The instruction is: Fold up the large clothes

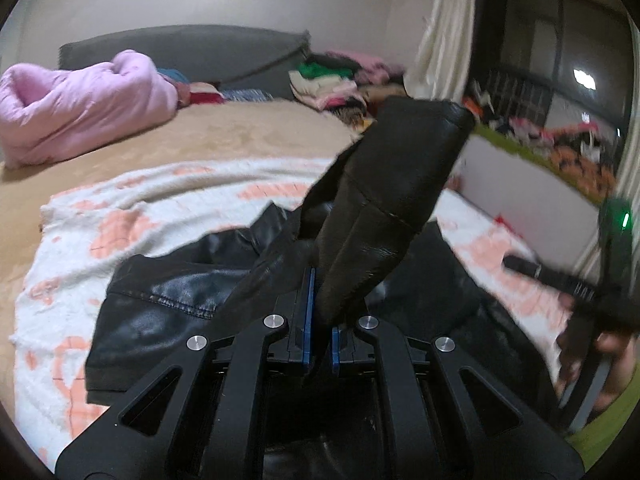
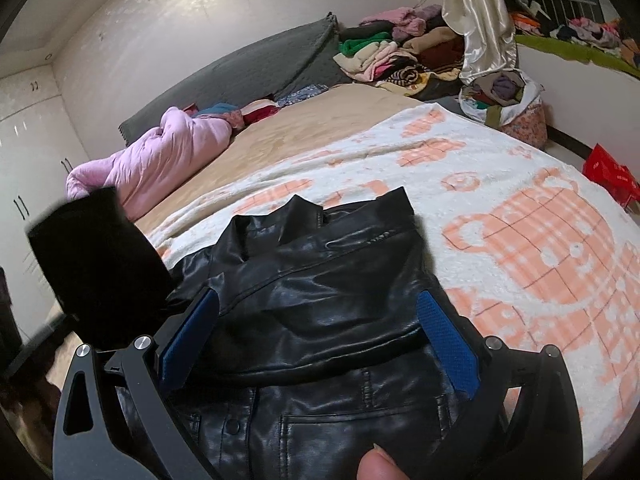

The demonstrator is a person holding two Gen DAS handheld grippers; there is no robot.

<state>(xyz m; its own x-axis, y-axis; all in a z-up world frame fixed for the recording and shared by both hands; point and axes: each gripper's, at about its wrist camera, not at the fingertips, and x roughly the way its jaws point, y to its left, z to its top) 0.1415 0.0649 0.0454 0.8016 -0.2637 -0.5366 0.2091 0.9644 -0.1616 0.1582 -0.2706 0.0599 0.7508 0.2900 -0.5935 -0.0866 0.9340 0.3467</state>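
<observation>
I judge the fold only begun. My left gripper (image 1: 320, 320) is clamped on a sleeve (image 1: 384, 208) of the jacket (image 2: 320, 300), lifted above the body; the rest still lies rumpled on the blanket (image 2: 520, 200) at the near end of the bed. My right gripper (image 2: 320, 332) has its jaws wide apart over the jacket, holding nothing. It's black, glossy leather, creased, collar toward the far side.

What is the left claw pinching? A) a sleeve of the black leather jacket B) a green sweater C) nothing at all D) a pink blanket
A: the left gripper has its blue pads shut on a sleeve of the black leather jacket, lifting it above the bed, while the right gripper is open over the jacket.
</observation>
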